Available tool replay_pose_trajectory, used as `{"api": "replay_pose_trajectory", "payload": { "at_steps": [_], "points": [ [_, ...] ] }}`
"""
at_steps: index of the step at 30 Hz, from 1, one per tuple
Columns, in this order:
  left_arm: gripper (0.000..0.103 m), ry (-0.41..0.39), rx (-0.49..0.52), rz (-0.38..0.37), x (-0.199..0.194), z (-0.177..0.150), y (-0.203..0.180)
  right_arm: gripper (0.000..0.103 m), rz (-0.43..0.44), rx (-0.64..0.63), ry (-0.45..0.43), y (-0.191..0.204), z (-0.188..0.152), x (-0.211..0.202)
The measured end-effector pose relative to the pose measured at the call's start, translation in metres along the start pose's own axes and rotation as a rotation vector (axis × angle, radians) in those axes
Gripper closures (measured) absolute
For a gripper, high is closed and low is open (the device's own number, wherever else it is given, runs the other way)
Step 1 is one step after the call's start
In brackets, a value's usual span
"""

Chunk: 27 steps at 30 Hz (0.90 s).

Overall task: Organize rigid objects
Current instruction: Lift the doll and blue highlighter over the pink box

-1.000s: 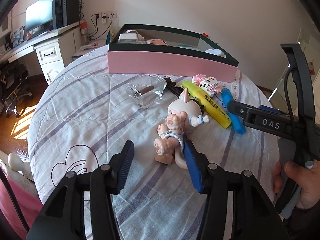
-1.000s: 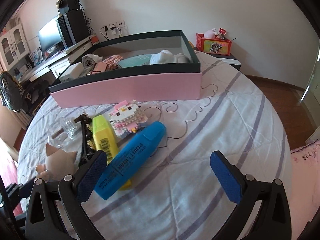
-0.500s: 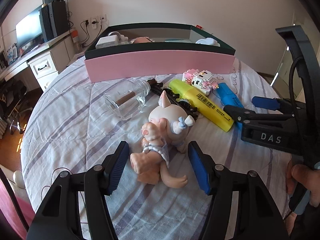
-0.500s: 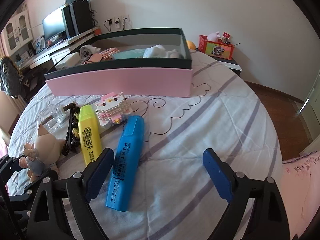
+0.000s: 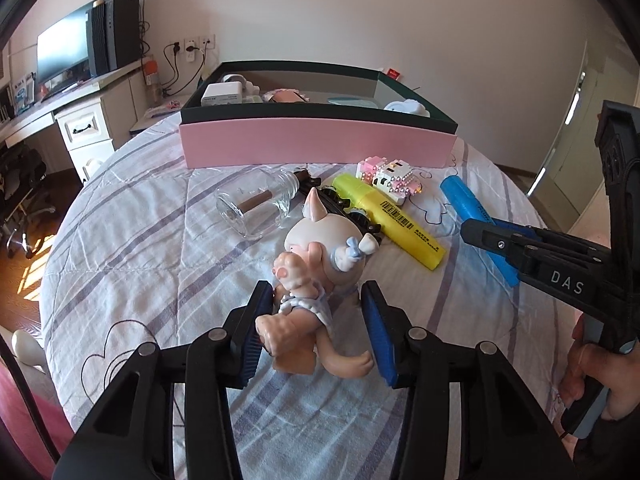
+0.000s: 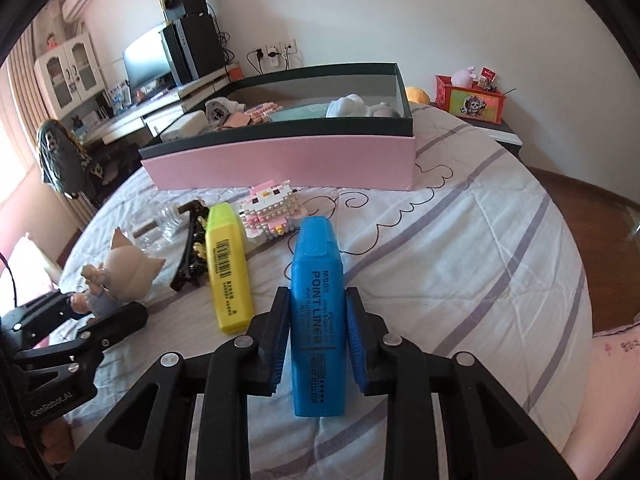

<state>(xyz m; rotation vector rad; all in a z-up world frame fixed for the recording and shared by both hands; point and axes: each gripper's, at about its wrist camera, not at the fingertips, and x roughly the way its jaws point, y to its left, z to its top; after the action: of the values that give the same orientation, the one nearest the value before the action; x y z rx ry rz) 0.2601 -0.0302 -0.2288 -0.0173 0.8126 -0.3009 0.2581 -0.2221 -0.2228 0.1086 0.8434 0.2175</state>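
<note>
Two tools at work on the bed, where loose items lie in a row in front of the pink-walled box that stands toward the far edge and already holds several things. The right tool has just been closing and now pinches the blue highlighter across its flat sides, near the tail end. We judge this grip keeps the long body in line with the fingers for carrying to the box. The left tool has also been closing. Its pads stand apart around the pig figurine, which lies on its side mid-bed; one pad looks to meet a leg and the other is clear, so we read no grip yet. Beside them rest the yellow highlighter, the brick toy, the black hair clip and the glass bottle, untouched. Legible writing: "M&G", "POINT LINER" and "POINT COLOR" on the blue highlighter, a barcode on the yellow one, "DAS" on the right tool's body, and "GenRobot.AI" on the left tool's.
</note>
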Motion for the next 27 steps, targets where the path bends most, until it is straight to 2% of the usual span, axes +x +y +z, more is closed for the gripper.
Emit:
{"api": "replay_pose_trajectory", "payload": {
  "at_steps": [7,12,18,27],
  "points": [
    [0.057,-0.087,-0.027,0.039,-0.039,-0.007,-0.006,0.076,0.094,0.047,-0.13,0.019,-0.012,-0.042],
    [0.057,-0.191,-0.008,0.079,-0.083,-0.002,-0.019,0.076,0.076,-0.017,-0.223,0.053,-0.017,-0.077],
    [0.057,-0.314,0.038,0.121,-0.137,0.0,-0.039,0.076,0.102,-0.068,-0.344,0.081,-0.016,-0.128],
    [0.057,-0.45,0.066,0.181,-0.193,-0.001,-0.052,0.076,0.085,-0.097,-0.437,0.1,-0.021,-0.171]
  ]
}}
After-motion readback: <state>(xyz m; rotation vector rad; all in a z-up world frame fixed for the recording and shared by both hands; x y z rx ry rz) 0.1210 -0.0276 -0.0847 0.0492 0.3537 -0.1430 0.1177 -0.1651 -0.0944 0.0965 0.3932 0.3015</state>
